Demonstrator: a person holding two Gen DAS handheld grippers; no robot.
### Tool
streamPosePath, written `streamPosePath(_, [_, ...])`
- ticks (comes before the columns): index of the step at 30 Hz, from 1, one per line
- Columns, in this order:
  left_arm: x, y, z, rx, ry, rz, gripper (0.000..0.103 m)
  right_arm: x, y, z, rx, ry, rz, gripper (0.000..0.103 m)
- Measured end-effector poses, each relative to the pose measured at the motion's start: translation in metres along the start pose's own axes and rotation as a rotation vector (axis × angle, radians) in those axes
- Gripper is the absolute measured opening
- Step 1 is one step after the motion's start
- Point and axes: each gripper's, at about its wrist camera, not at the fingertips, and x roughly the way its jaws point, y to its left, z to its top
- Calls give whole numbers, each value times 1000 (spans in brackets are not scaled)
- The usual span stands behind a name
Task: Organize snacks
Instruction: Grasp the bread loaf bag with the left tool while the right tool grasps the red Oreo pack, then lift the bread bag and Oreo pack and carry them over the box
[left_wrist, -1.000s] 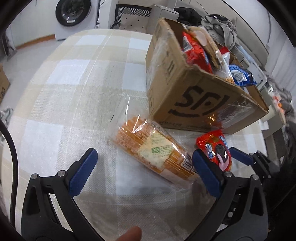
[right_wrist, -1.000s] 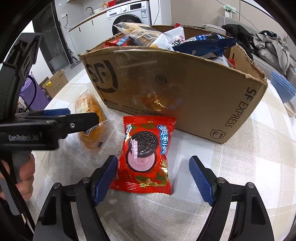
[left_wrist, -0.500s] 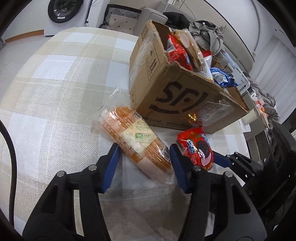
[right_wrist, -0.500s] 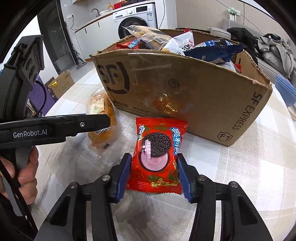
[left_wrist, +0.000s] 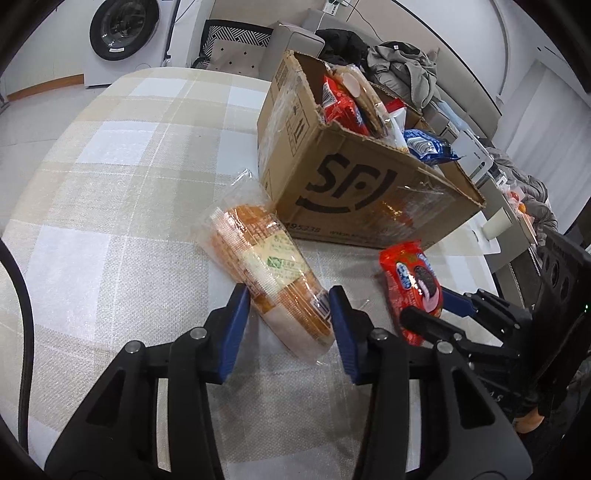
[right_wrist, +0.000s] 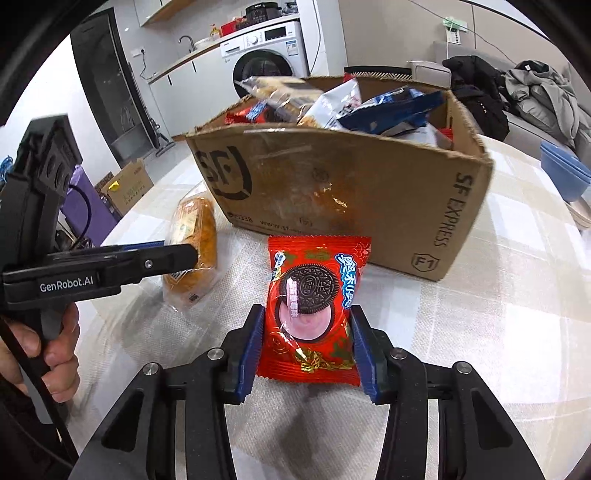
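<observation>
My left gripper (left_wrist: 290, 317) is shut on the near end of an orange cracker pack (left_wrist: 266, 269) in clear wrap; it also shows in the right wrist view (right_wrist: 194, 236). My right gripper (right_wrist: 306, 339) is shut on a red Oreo packet (right_wrist: 314, 295), lifted a little off the cloth; it also shows in the left wrist view (left_wrist: 410, 284). The SF cardboard box (left_wrist: 369, 192), full of snack bags, stands just beyond both packs; in the right wrist view the box (right_wrist: 332, 192) is straight ahead.
A checked tablecloth (left_wrist: 110, 166) covers the table. A washing machine (right_wrist: 266, 55), a sofa with clothes (left_wrist: 399, 62) and a floor carton (right_wrist: 125, 184) lie beyond the table. A blue bowl (right_wrist: 565, 170) sits at the right edge.
Both grippers went from wide open to shut, the left on the cracker pack, the right on the Oreo packet. Both packs now ride higher, nearer the box top.
</observation>
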Motion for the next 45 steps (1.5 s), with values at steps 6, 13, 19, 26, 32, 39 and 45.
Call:
streamPosePath(6, [-17, 1, -8, 17, -22, -13, 39, -11, -5, 0, 8, -21, -11, 46])
streamPosePath(13, [-26, 1, -13, 33, -19, -1, 35, -26, -7, -4, 10, -45, -14, 46])
streamPosePath(19, [-33, 3, -18, 36, -29, -8, 31, -28, -5, -2, 9, -51, -14, 46])
streamPosePath(26, [-22, 5, -21, 38, 8, 10, 32, -31, -4, -2, 4, -47, -11, 46])
streamPosePath(32, [-5, 5, -19, 18, 44, 53, 53, -30, -6, -3, 6, -42, -13, 46])
streamPosePath(39, [-2, -4, -22, 50, 34, 49, 44, -31, -7, -4, 10, -45, -20, 46])
streamPosePath(45, [-19, -9, -26, 61, -1, 19, 42, -38, -5, -3, 8, -67, -15, 46])
